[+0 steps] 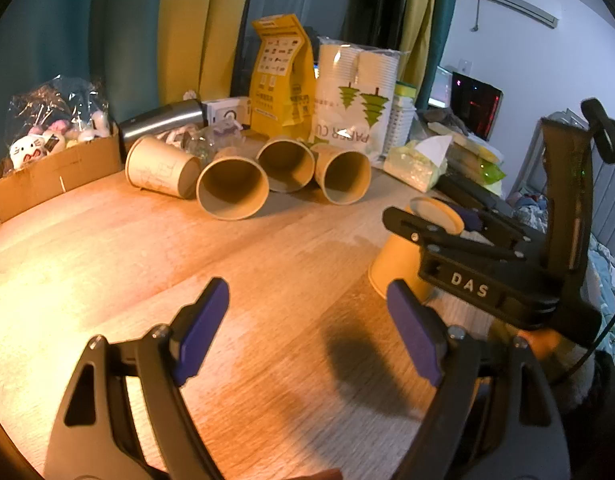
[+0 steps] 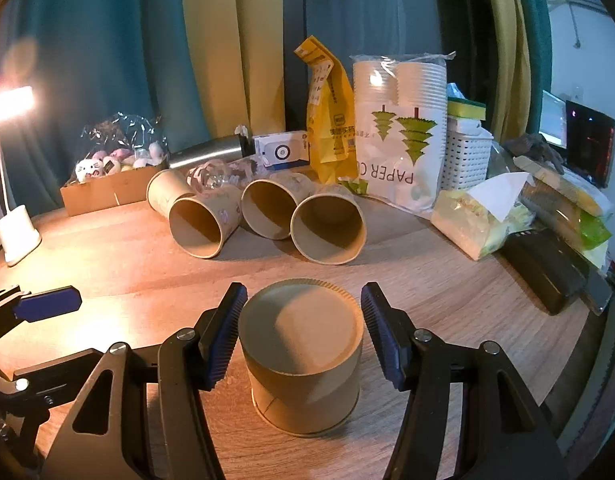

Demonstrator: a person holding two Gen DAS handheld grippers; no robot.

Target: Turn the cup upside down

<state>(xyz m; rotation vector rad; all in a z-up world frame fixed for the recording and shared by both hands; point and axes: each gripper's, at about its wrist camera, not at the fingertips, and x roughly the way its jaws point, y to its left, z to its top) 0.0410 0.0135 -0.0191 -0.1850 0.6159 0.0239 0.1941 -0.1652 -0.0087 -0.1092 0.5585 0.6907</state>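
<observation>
The cup (image 2: 301, 360) already stands mouth-down near my edge of the bench (image 2: 447, 280); my right tongs (image 2: 303, 334) straddle it, parted and not gripping; my left tongs (image 1: 307, 332) gape empty beside; flip looks done.

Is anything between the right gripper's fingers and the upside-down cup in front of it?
Nothing visible. The upside-down cup stands base-up on the table, directly between the open right gripper's fingers, with small gaps on both sides. The left gripper hangs open off to the side.
</observation>
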